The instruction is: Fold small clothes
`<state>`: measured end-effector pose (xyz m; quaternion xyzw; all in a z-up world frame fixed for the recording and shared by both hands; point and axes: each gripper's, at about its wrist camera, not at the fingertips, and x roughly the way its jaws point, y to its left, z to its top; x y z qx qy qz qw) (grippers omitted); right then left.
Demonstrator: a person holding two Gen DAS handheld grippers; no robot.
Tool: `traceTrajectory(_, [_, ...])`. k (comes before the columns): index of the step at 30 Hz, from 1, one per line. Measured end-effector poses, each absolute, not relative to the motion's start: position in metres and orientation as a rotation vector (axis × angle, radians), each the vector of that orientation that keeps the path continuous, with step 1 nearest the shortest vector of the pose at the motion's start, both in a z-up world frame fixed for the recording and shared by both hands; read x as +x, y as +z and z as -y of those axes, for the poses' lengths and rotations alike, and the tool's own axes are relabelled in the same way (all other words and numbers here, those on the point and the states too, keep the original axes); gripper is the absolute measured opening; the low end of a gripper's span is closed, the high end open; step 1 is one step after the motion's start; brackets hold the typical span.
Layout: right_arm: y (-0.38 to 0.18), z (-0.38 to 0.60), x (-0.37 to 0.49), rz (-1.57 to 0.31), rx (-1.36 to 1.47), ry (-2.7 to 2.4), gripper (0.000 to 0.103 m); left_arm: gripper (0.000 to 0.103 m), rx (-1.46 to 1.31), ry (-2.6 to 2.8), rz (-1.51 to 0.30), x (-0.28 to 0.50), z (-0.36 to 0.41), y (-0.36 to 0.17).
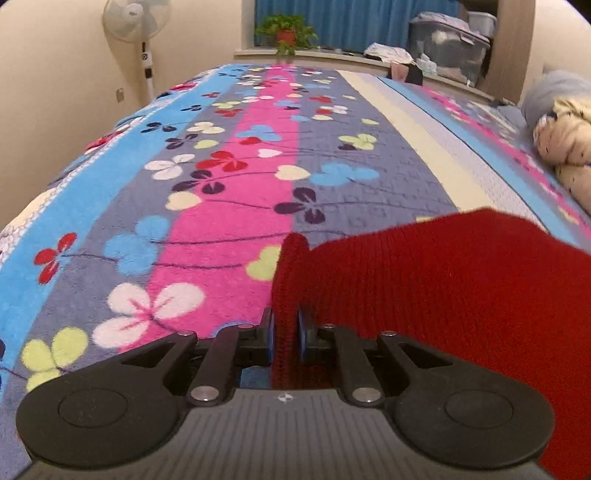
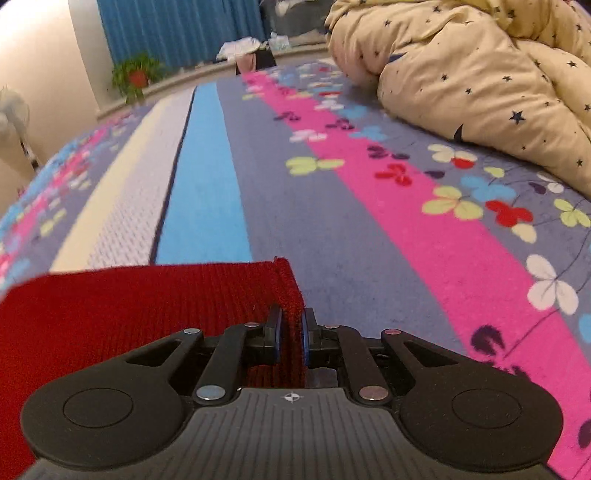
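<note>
Bed covered by a fleecy blanket (image 1: 229, 206) — lengthwise stripes of blue, grey-purple, hot pink and cream, printed with clover-like flowers in white, red, lime, blue and dark purple; pile looks soft and slightly fuzzy. Cream wall to the left with a white pedestal fan (image 1: 142, 33) standing by it. Far end: a ledge with a potted plant (image 1: 286, 31) in a red pot, blue curtains (image 1: 351, 20) behind, a grey plastic storage bin (image 1: 448, 50) and loose cloth heaped on the ledge. A puffy cream quilt (image 2: 480, 70) with small dark stars is bunched on the bed's right side, rumpled into thick rolls. Task item: a red knit garment (image 1: 443, 288), ribbed weave, rounded top edge, lifted just above the blanket and stretched between the two tools. Left gripper (image 1: 285, 332) pinches the garment's left edge, blue pads pressed onto a thick fold of knit. Right gripper (image 2: 292, 332) pinches the opposite edge the same way — jaws nearly together with the ribbed hem between. Gripper bodies are matte black plastic with ridged grey housing.
</note>
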<state>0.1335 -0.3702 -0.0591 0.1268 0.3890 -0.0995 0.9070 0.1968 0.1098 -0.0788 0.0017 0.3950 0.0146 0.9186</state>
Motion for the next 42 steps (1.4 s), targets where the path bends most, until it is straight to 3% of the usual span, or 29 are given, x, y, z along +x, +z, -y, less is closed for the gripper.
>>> traceTrajectory(4, [-0.061, 0.368, 0.132, -0.837, 0.284, -0.207, 0.018, 0.023, -0.038, 0.025, -0.832, 0.192, -0.119, -0.076])
traceTrajectory(5, [-0.06, 0.369, 0.129, -0.839, 0.297, -0.219, 0.026, 0.031, -0.054, 0.038, -0.834, 0.19, -0.122, -0.072])
traceTrajectory(8, [-0.044, 0.375, 0.112, -0.788, 0.329, -0.244, 0.044, 0.034, -0.113, 0.044, -0.817, 0.175, -0.129, -0.051])
traceTrajectory(10, [-0.035, 0.378, 0.1, -0.776, 0.353, -0.226, 0.053, 0.043, -0.162, 0.031, -0.812, 0.165, -0.133, -0.038])
traceTrajectory(12, [-0.029, 0.38, 0.086, -0.786, 0.382, -0.197, 0.055, 0.063, -0.207, 0.012, -0.835, 0.152, -0.137, -0.028])
traceTrajectory(16, [-0.019, 0.372, 0.052, -0.819, 0.382, -0.134, 0.065, 0.068, -0.304, -0.027, -0.932, 0.123, -0.146, -0.024])
traceTrajectory(18, [-0.019, 0.364, 0.037, -0.851, 0.364, -0.097, 0.076, 0.068, -0.367, -0.044, -0.984, 0.112, -0.151, -0.028])
traceTrajectory(20, [-0.027, 0.359, 0.022, -0.92, 0.368, -0.06, 0.078, 0.068, -0.415, -0.059, -1.034, 0.099, -0.154, -0.033])
traceTrajectory(26, [-0.043, 0.363, -0.016, -0.988, 0.43, -0.021, 0.078, 0.068, -0.391, -0.077, -1.143, 0.074, -0.144, -0.05])
traceTrajectory(28, [-0.046, 0.366, -0.024, -0.998, 0.462, -0.005, 0.076, 0.062, -0.395, -0.081, -1.14, 0.071, -0.144, -0.051])
traceTrajectory(29, [-0.046, 0.367, -0.027, -0.994, 0.471, 0.009, 0.059, 0.034, -0.402, -0.105, -1.134, 0.07, -0.144, -0.05])
traceTrajectory(30, [-0.045, 0.366, -0.029, -0.984, 0.472, 0.037, 0.033, 0.016, -0.4, -0.125, -1.126, 0.069, -0.142, -0.048])
traceTrajectory(32, [-0.032, 0.362, -0.033, -0.926, 0.396, 0.046, 0.016, 0.014, -0.349, -0.127, -1.073, 0.063, -0.138, -0.036])
traceTrajectory(37, [0.01, 0.371, -0.055, -0.716, 0.46, 0.037, 0.014, 0.014, -0.455, -0.117, -0.938, 0.034, -0.157, -0.008])
traceTrajectory(41, [-0.017, 0.372, -0.043, -0.892, 0.449, -0.029, 0.014, 0.017, -0.453, -0.033, -1.109, 0.045, -0.159, -0.039])
traceTrajectory(42, [-0.032, 0.369, -0.036, -0.974, 0.435, -0.05, 0.016, 0.027, -0.426, -0.02, -1.143, 0.048, -0.155, -0.045])
